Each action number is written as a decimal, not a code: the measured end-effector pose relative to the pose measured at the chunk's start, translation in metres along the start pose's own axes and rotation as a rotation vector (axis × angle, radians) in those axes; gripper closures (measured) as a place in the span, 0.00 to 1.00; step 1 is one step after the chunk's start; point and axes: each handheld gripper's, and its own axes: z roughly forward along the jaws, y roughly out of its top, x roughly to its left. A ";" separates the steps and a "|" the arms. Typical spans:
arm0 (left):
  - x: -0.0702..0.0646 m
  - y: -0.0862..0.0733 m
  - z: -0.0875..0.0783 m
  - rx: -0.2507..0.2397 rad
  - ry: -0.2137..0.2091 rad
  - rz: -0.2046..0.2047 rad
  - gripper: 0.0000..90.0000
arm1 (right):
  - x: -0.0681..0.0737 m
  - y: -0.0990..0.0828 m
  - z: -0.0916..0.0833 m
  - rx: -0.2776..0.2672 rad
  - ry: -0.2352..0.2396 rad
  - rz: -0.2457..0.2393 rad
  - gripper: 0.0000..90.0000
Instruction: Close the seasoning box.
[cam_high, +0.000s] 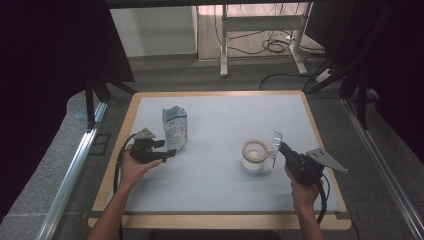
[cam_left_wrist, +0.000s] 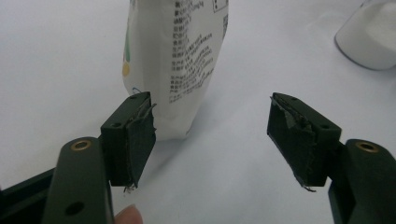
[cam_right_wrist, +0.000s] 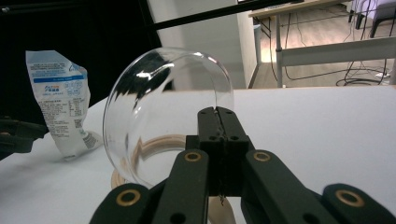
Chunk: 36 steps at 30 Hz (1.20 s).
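Note:
A white pouch with blue print (cam_high: 175, 127) stands upright at the table's left middle. My left gripper (cam_high: 169, 149) lies level just in front of it, jaws open, with nothing between them; in the left gripper view (cam_left_wrist: 210, 135) the pouch (cam_left_wrist: 173, 56) is just beyond the left pad. A glass jar with a wooden rim (cam_high: 254, 156) stands right of centre and holds something white (cam_left_wrist: 369, 37). My right gripper (cam_high: 281, 146) is shut on the edge of a clear domed lid (cam_right_wrist: 168, 107), held on edge beside the jar's rim (cam_right_wrist: 154, 147).
The table has a pale blue-grey top (cam_high: 220, 185) with a wooden border (cam_high: 220, 93). A metal rail (cam_high: 75, 160) runs along the left side. Black curtains, a desk frame (cam_high: 260, 30) and floor cables lie beyond the far edge.

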 end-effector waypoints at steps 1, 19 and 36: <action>0.000 -0.001 0.000 0.002 -0.004 0.000 0.35 | 0.000 0.000 0.001 0.002 0.002 0.001 1.00; -0.002 -0.008 0.002 0.003 -0.014 -0.001 0.35 | 0.023 -0.005 0.024 0.072 0.109 -0.041 1.00; -0.002 -0.016 0.002 0.006 -0.020 -0.009 0.35 | -0.013 -0.003 0.011 0.104 0.079 -0.040 0.98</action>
